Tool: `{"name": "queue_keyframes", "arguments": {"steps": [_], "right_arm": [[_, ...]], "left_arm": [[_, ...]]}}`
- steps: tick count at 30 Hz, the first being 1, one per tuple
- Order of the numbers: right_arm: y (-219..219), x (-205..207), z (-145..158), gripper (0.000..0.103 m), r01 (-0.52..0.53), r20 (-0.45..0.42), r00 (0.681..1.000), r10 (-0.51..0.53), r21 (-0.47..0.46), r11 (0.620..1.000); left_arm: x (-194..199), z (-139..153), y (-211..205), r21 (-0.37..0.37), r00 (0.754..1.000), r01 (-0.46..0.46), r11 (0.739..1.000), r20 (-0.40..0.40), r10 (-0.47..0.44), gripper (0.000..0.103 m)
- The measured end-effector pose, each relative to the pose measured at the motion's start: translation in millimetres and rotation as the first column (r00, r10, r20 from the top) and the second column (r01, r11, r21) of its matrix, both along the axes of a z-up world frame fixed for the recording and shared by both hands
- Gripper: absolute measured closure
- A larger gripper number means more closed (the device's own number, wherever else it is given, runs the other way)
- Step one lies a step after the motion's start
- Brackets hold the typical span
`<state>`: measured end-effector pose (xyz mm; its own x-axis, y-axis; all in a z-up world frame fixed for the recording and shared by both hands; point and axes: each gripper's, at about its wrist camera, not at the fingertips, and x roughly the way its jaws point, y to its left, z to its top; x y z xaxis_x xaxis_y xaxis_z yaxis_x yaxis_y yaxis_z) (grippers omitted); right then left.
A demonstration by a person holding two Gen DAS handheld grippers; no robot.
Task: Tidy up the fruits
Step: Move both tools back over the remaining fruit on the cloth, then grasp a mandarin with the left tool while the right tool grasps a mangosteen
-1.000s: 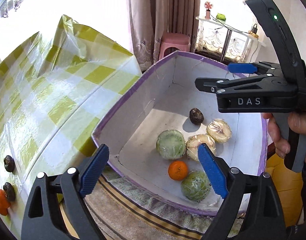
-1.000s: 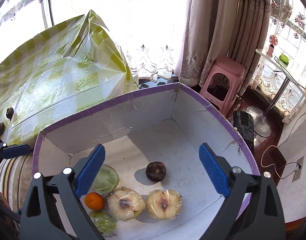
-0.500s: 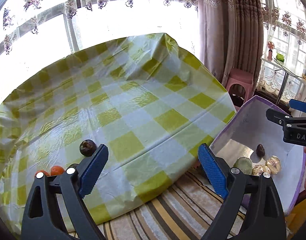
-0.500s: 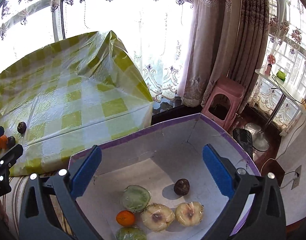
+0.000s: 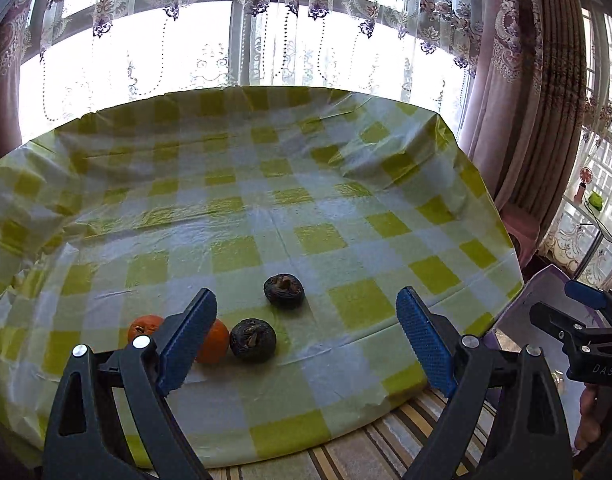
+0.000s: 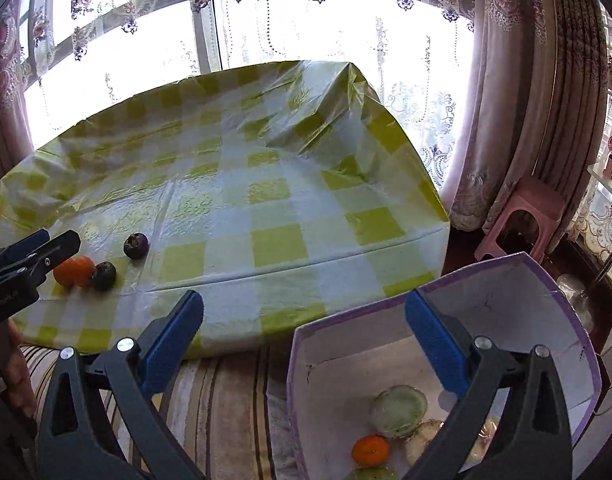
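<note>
Item: fruit sorting, table to box. Status: partly done, by the look of it.

Already in the purple-edged cardboard box [image 6: 553, 308]: one orange citrus fruit [image 6: 370, 449], a wrapped green fruit [image 6: 399, 411], at least one pale wrapped fruit partly hidden behind the right gripper's arm, and another green one cut off at the lower edge of the view. The exact count cannot be told from here.

Left to move, on the green-checked tablecloth [image 5: 313, 208]: two dark, wrinkled round fruits, possibly mangosteens, the farther [image 5: 284, 290] and the nearer [image 5: 253, 339]; two orange citrus fruits, one [image 5: 214, 340] touching the nearer dark fruit, the other [image 5: 145, 327] beside it and partly hidden behind the left jaw.

Left gripper [image 5: 306, 344]: jaws apart, nothing between the pads. The four remaining fruits lie ahead of it and below; the nearer dark fruit sits just inside the left jaw, the farther one nearer the middle of the gap and further out. No contact visible.

Right gripper [image 6: 306, 354]: jaws spread wide, having just opened further, empty. The box lies below and to its right, its near wall crossing behind the right jaw; the table fruits lie well off to its left, by the left gripper's tip.

Judgement: next comes a pickup from the table group, most likely by the left gripper.
</note>
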<state>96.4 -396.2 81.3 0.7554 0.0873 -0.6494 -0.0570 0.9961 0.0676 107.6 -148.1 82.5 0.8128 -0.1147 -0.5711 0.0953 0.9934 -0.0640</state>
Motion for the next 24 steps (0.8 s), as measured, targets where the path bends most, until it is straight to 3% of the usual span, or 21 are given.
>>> {"name": "queue_keyframes", "arguments": {"steps": [9, 14, 24], "right_arm": [[55.9, 17.2, -17.0, 0.002, -0.086, -0.011, 0.996, 0.086, 0.005, 0.996], [80.1, 24.6, -21.5, 0.002, -0.144, -0.004, 0.990, 0.144, 0.020, 0.989], [119.5, 43.4, -31.5, 0.002, -0.211, -0.030, 0.977, 0.212, 0.041, 0.977]], "left_arm": [[-2.5, -8.6, 44.7, -0.054, 0.998, -0.064, 0.996, -0.023, 0.063, 0.016], [-1.8, -18.2, 70.9, -0.084, 0.993, -0.103, 0.991, -0.065, 0.098, 0.028], [0.1, -40.6, 123.3, -0.143, 0.971, -0.203, 0.969, -0.157, 0.180, 0.033]]}}
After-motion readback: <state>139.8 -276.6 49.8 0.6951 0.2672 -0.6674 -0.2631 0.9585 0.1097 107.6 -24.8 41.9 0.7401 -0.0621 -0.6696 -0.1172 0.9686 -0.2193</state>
